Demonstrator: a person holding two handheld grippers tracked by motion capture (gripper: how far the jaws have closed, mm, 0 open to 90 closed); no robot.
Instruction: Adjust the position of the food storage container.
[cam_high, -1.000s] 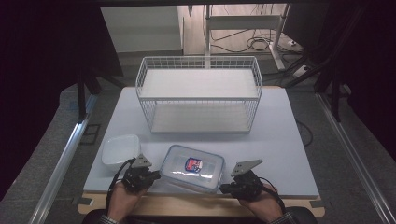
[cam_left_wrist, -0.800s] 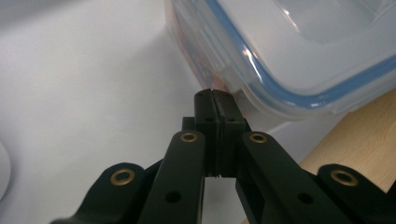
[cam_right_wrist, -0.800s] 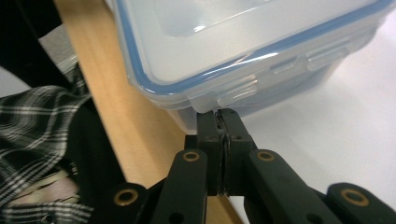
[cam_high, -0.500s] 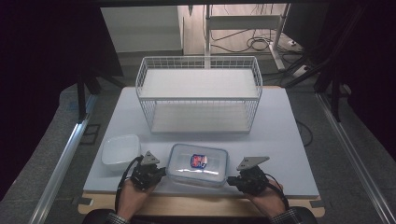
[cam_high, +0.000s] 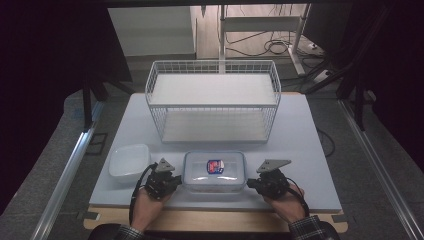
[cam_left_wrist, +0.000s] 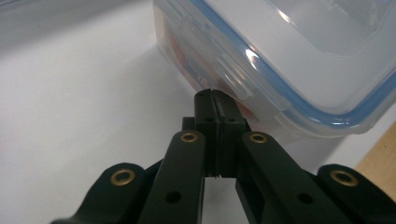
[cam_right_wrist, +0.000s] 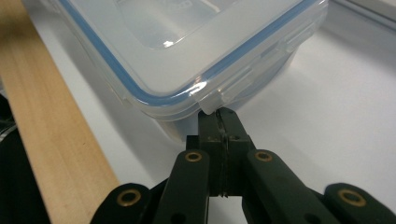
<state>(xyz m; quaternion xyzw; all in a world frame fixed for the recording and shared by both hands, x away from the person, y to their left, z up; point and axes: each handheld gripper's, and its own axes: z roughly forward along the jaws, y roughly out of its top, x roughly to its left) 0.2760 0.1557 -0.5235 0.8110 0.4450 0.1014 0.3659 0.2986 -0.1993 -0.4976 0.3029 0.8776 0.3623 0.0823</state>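
- At the near edge of the white table (cam_high: 300, 130) sits a clear plastic box (cam_high: 215, 170) with a blue-lined lid, between the two grippers.
- The left gripper (cam_high: 172, 181) has its jaws squeezed tight together with nothing in them. Their tips poke at the box's left side, near a side clip (cam_left_wrist: 219, 60).
- The right gripper (cam_high: 252, 184) is also pinched closed on nothing. Its tips sit just under a lid clip (cam_right_wrist: 219, 95) at the box's right end.
- The box looks hard and smooth, so it may slide when pushed. Something red is inside, so it is likely not very heavy.
- The clips look like good spots to lift or pull.
- A white tub (cam_high: 129, 161) sits just left, and a wire basket (cam_high: 212, 100) stands behind.
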